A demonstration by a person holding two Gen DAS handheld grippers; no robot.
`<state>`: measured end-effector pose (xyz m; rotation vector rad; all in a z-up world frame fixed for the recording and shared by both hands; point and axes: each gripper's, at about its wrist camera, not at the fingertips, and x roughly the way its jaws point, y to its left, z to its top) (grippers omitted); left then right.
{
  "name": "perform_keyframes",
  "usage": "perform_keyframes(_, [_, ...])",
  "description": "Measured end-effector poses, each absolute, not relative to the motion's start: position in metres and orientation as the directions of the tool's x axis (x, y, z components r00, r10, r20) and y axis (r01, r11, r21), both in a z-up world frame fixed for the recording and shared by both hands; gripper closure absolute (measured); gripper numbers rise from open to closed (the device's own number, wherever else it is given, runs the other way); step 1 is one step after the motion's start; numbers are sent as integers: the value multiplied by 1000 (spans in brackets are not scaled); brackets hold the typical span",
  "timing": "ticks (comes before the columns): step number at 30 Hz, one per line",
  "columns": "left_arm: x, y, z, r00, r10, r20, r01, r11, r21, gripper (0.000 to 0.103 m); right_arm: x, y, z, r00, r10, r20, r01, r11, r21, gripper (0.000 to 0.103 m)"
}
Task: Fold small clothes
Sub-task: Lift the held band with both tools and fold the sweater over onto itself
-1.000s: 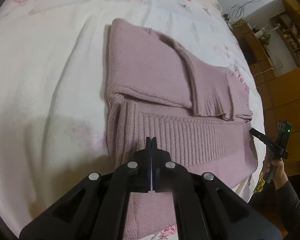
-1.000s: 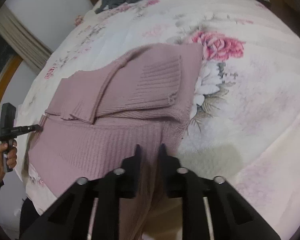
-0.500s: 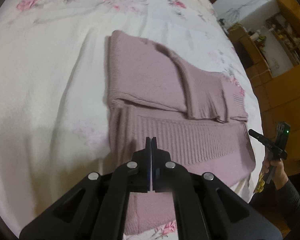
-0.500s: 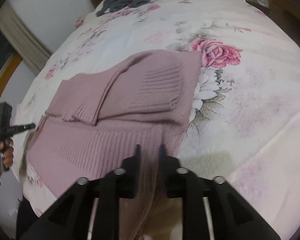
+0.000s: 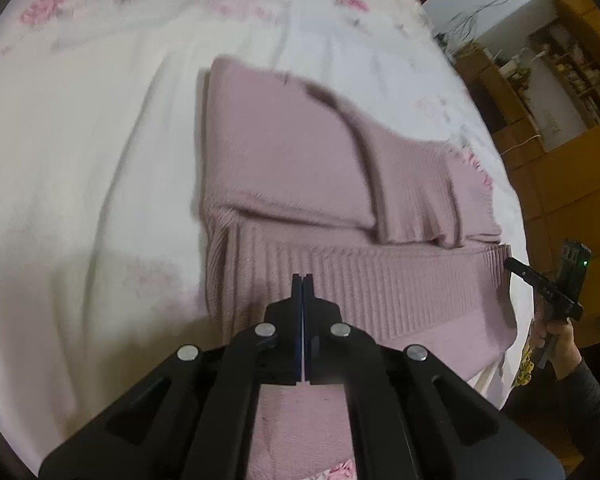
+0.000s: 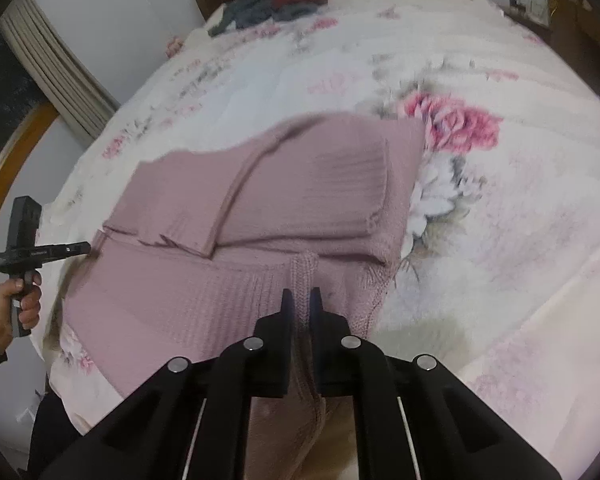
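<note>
pink knit sweater (image 5: 300,184) lies partly folded on the bed (image 5: 80,140), sleeves crossed over the body, ribbed hem at the near edge. left hand-held gripper (image 5: 302,280) pinched tight on the near hem of the sweater, cloth running under its frame. right hand-held gripper (image 6: 300,296) clamped on a raised ridge of the hem at the sweater's right near corner. floral bedspread (image 6: 452,124) under it. pile of dark clothes (image 6: 276,0) at the far end of the bed. wooden shelves (image 5: 560,72) far right, blurred.
</note>
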<state>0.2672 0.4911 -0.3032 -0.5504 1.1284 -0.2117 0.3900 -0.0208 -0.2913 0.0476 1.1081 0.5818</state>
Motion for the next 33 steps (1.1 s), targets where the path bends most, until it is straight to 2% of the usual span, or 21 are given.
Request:
perform_keyframes(4, [244,495,-256,545,-459,-701,-51,817,-575,103,376,-27,-261,374,499,-782,-418,843,338,96])
perform_keyframes(7, [235,496,-233,574,-461,-677,-16,820,-572,103,370,-29,-244,400,515,-758,-427,837,343,96])
perform_keyframes(10, [239,500,-236,557,-418,-718,-49,846,-531,103,369,-24,-239,388,525,-757,-440,828,349,96])
perform_keyframes(15, [266,516,-294,426,-386,-818,-175,852,-493,103,371,-16,-251,371,502,-781,-435,837,332,96])
perform_keyframes(20, [280,502,-320,336,-399,-853,-139,875,-464,103,353,-26,-231,410,539,-736,-441,823,357,96])
perform_keyframes(22, [281,497,-324,326,-406,-854,-121,878,-463,99,342,-34,-229,417,540,-731,-435,825,361,96])
perform_keyframes(25, [283,493,-328,311,-391,-866,-104,892,-440,101,337,-41,-235,408,534,-741,-419,830,368,96])
perform_keyframes(30, [279,469,-312,345,-278,-897,9,956,-293,103,341,-43,-243,393,538,-746,-396,831,390,96])
perform_keyframes(33, [279,464,-307,349,-281,-894,47,958,-283,103,342,-40,-243,388,539,-747,-405,828,387,96])
